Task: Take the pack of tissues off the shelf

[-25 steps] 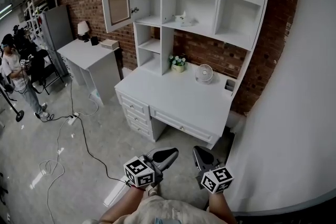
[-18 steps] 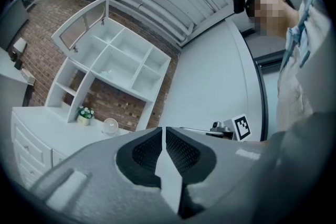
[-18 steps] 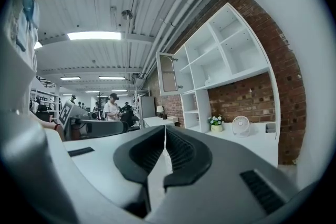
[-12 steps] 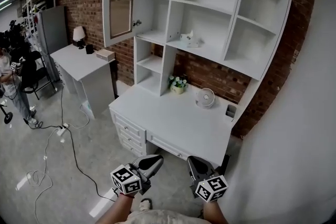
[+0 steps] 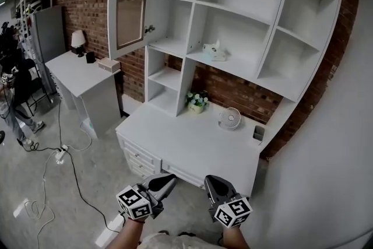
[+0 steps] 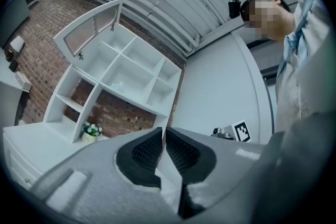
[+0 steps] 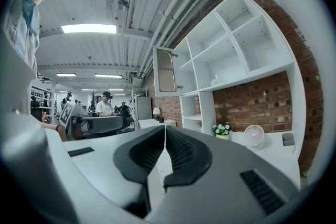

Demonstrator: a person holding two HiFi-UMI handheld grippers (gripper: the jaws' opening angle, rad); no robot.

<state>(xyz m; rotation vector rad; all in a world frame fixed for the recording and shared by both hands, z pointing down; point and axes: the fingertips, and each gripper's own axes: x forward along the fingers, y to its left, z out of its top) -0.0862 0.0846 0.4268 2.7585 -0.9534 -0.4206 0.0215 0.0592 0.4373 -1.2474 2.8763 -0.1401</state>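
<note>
The pack of tissues [image 5: 214,53] lies on the middle shelf board [image 5: 250,71] of the white shelf unit, in the wide centre compartment and toward its left end. A tuft of tissue stands up from its top. Nothing touches it, and the rest of that board is bare.

To the left of this compartment, the glazed cabinet door [image 5: 129,0] stands swung open. Below the board, the brick wall [image 5: 233,90] shows between the shelf unit and the desk [image 5: 180,146]. On the desk you have a flower pot [image 5: 198,101] below the pack and slightly to its left, a small fan [image 5: 230,118] just to the right of the pot, and a small dark holder [image 5: 258,133] near the right end.

Your two grippers sit low in the head view, at the front edge of the desk and well apart from the pack.
- Left gripper [image 5: 166,179]: the jaws are closed tip to tip, with nothing between the pads.
- Right gripper [image 5: 210,182]: the jaws are closed tip to tip and hold nothing.

Both grippers point toward the desk, side by side and not touching.

Farther left, a side table [image 5: 76,70] carries a lamp [image 5: 77,41], and a cable [image 5: 73,163] runs across the floor.
</note>
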